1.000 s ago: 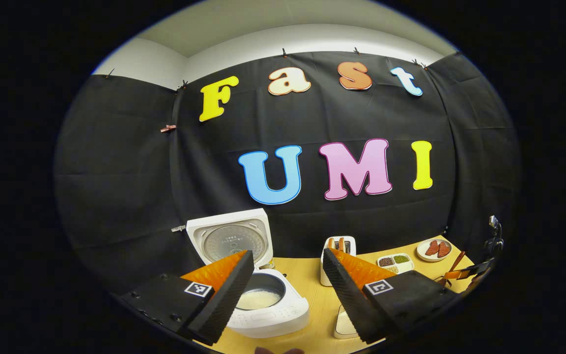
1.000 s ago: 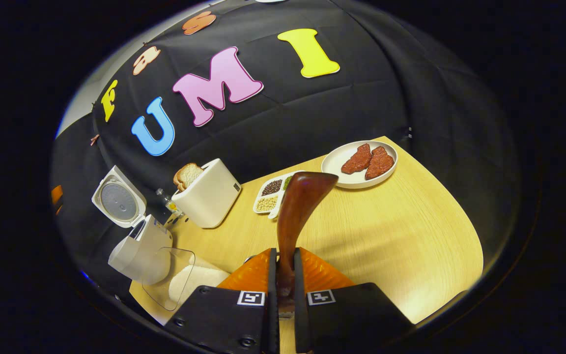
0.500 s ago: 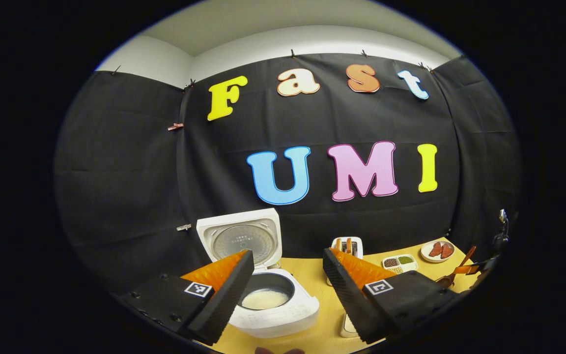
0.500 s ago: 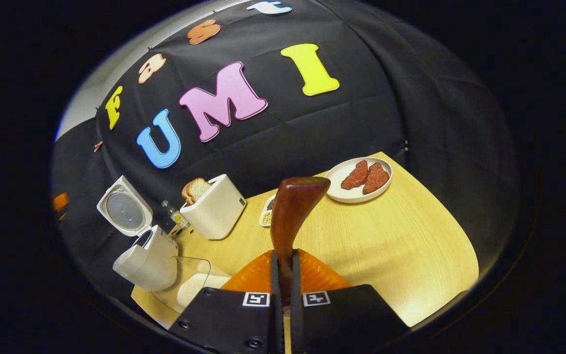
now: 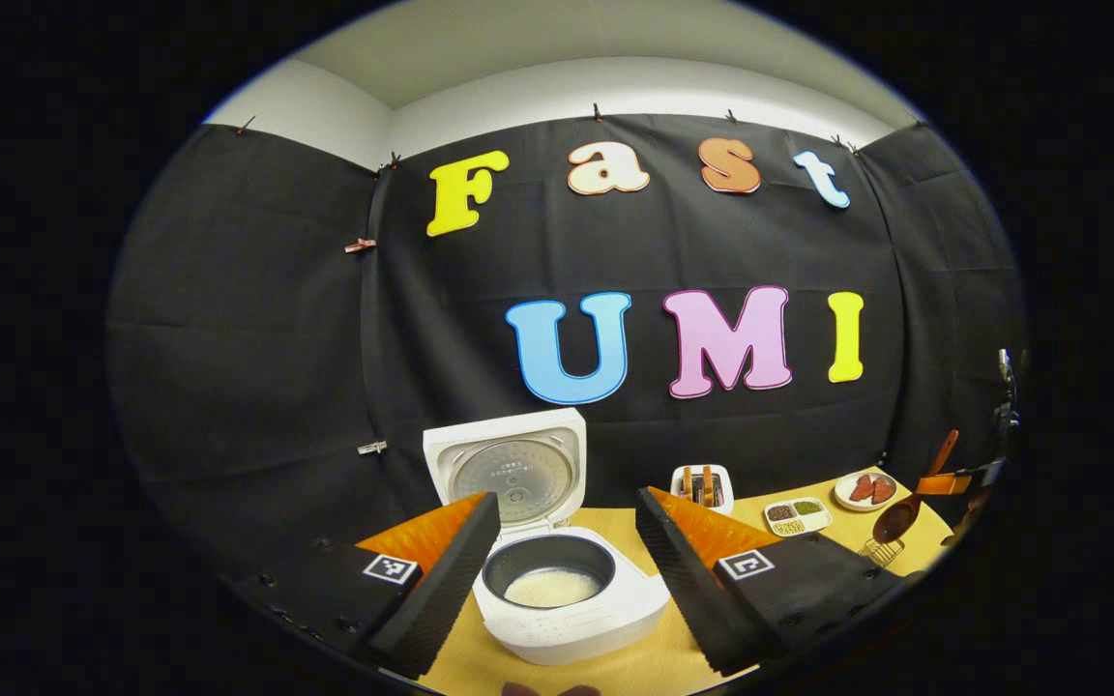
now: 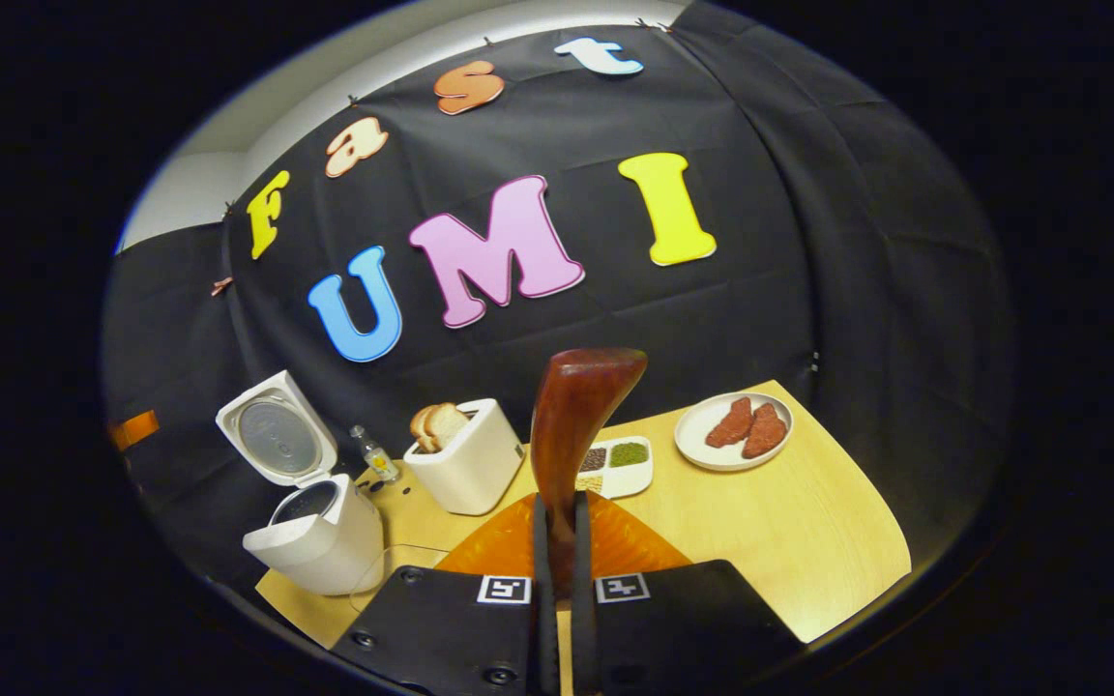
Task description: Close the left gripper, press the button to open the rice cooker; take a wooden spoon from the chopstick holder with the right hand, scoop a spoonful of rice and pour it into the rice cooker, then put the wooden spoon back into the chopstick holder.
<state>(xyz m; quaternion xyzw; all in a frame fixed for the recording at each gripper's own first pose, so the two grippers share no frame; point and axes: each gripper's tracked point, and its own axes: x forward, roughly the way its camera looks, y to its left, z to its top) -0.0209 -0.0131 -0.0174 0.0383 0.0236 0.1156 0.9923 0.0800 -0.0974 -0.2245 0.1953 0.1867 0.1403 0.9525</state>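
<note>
Wooden spoon (image 6: 571, 425) is rising over the last second, clamped by its handle in the right gripper (image 6: 557, 570), and now hanging above the chopstick holder (image 5: 882, 551) at the bench's (image 6: 789, 541) far edge (return looks near). Left gripper (image 5: 567, 570) jaws are standing wide apart, framing the open rice cooker (image 5: 557, 590), rice already in its pot.

A white toaster (image 6: 465, 456) holding sliced bread stood on the pale wooden table (image 6: 808, 541), beside a white divided dish of beans (image 6: 620, 464) and a round white plate of red meat slices (image 6: 734, 432).
</note>
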